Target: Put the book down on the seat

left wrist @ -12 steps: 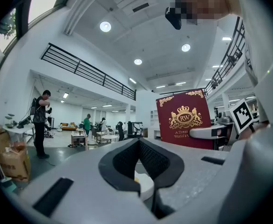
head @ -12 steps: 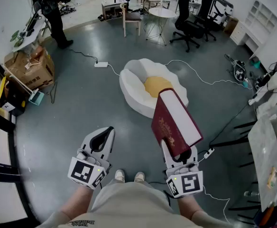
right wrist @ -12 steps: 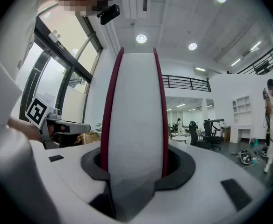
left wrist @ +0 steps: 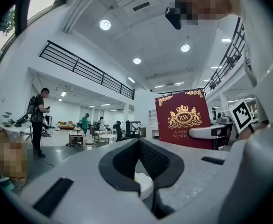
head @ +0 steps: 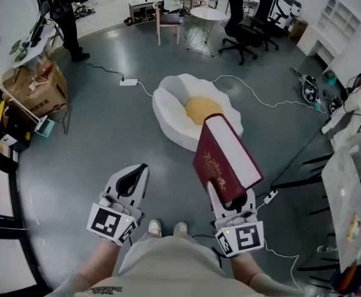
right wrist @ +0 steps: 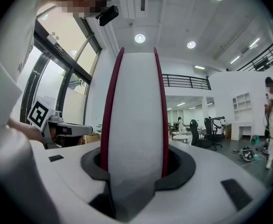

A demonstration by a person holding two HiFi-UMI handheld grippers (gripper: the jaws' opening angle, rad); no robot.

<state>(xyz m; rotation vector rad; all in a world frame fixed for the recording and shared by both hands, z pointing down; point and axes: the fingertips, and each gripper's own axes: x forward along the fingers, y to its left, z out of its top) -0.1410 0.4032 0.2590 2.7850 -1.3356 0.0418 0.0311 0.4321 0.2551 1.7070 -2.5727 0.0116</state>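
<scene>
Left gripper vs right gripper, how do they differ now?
Load: the right gripper is shut on the red book, which sticks out from its jaws. The left gripper has its jaws together on nothing.
Place: in the head view the book above the right gripper overlaps the white seat. The left gripper has only grey floor ahead of it.
Shared: both are white and held side by side.

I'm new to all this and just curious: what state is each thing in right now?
book: closed, tilted, held in the air, not yet on the seat.
seat: unoccupied.
left tongs: shut, empty.
right tongs: shut on the book.
</scene>
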